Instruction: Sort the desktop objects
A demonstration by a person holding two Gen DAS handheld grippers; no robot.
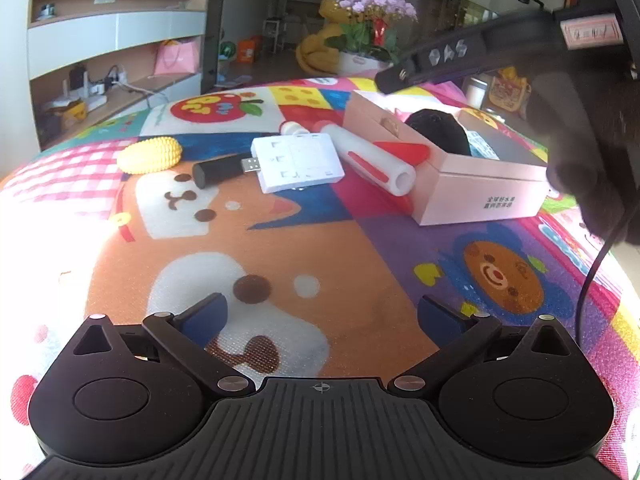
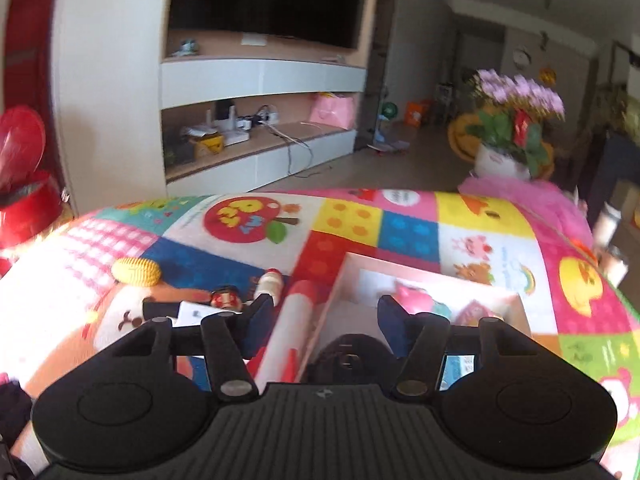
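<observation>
**A:** What lies on the surface (image 1: 280, 264) in front of you?

**B:** A soft, printed play mat covers it, with cartoon bears and bright squares. On it rests a bumpy yellow toy corn cob (image 1: 150, 155), a matte black USB stick (image 1: 224, 169) with a metal plug, a flat white rectangular adapter (image 1: 298, 162), and a smooth white cylinder with red fins, a toy rocket (image 1: 372, 156), leaning against a pale pink box (image 1: 476, 190). A small red-capped white bottle (image 1: 291, 128) lies behind the adapter.

**A:** And the box?

**B:** It is a rigid, open, straight-sided box, right of the other things. A rounded black object (image 1: 438, 130) sits inside.

**A:** How do your tongs stand?

**B:** Your left tongs (image 1: 322, 314) hover low over bare mat, blue pads wide apart, empty. Your right tongs (image 2: 326, 322) hang above the box's near edge, pads apart with nothing pressed between them.
</observation>
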